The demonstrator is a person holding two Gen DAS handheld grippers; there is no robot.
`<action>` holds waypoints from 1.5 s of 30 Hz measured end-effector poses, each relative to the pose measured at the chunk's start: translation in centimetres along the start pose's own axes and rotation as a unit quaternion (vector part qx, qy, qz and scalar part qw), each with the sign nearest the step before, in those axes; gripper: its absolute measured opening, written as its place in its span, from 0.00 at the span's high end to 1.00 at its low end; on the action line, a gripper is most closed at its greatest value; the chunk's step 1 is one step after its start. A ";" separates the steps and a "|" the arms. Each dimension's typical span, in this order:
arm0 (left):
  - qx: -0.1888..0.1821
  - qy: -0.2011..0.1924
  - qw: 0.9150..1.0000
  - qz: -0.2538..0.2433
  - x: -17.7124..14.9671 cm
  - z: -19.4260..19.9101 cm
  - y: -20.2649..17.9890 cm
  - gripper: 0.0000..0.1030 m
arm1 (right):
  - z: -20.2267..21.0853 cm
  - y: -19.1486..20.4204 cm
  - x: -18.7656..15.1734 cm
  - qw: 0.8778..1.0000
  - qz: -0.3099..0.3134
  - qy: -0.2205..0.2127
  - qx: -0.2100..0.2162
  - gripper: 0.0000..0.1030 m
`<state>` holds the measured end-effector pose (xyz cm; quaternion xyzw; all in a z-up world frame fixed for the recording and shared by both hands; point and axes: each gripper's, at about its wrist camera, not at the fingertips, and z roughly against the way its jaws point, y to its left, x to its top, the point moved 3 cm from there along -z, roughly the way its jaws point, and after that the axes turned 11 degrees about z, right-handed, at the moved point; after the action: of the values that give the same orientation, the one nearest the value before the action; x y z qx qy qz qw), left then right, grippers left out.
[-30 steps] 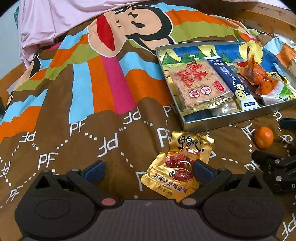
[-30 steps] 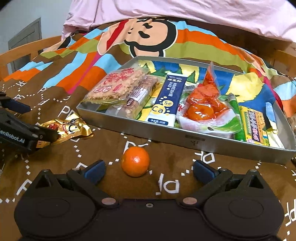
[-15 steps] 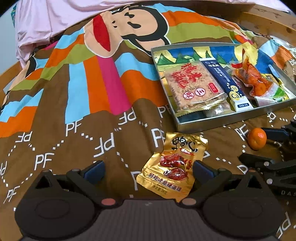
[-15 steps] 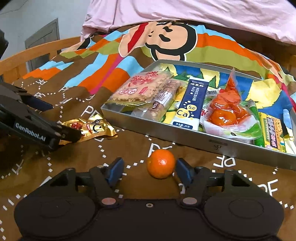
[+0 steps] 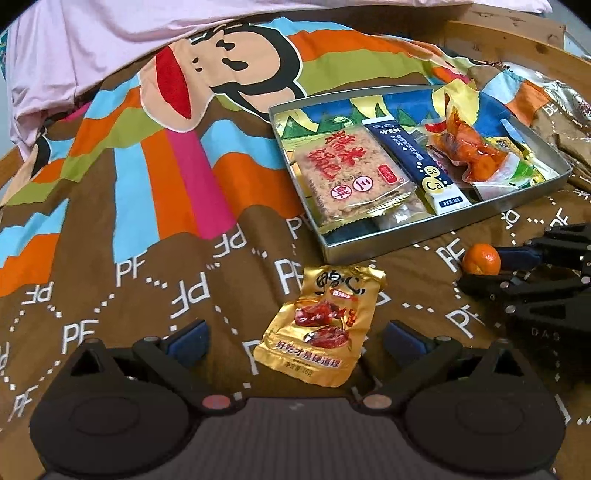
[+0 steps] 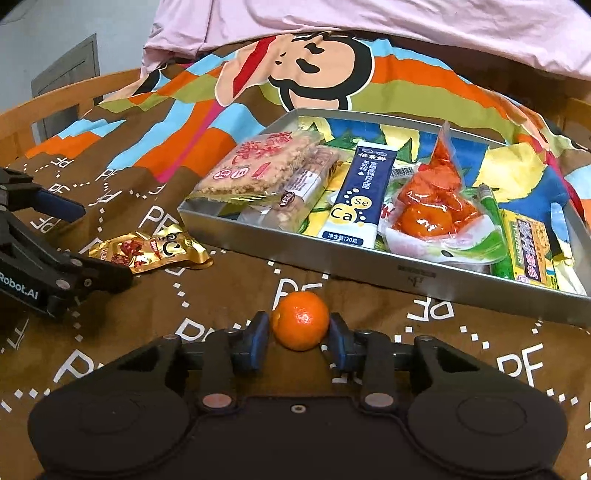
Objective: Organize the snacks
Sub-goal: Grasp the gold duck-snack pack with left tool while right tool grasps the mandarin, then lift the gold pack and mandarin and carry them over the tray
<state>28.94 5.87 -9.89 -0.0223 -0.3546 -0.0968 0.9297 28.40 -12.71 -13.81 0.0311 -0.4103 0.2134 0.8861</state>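
Big bright blanket (image 5: 155,192) with a cartoon monkey face (image 6: 317,70), colour stripes and white "PF" letters on brown. Pink sheet (image 6: 369,22) bunched up at the far end. Wooden rail (image 6: 48,107) on the left. Pale wall (image 6: 66,22) behind, with a grey panel (image 6: 74,62).

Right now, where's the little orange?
In the right wrist view the small orange sits on the brown cloth between the right gripper fingers, just in front of the metal tray.

"Se" and "Ca" stand on the navy sachet (image 6: 364,192) ahead of the right gripper (image 6: 300,332). "PF" repeats across the brown cloth (image 6: 229,295) beneath it. "Robot.AI" marks the left gripper (image 6: 70,240) to its left.
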 end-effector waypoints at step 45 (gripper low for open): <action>-0.056 0.070 0.984 0.152 0.4 -1.6 -0.9 0.17 | 1.6 1.2 -0.2 1.000 -0.004 0.017 0.002 0.64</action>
<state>30.14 4.78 -10.86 -0.1210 -0.2750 0.0251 0.9535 26.62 -12.01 -13.00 0.0314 -0.3942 0.2111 0.8939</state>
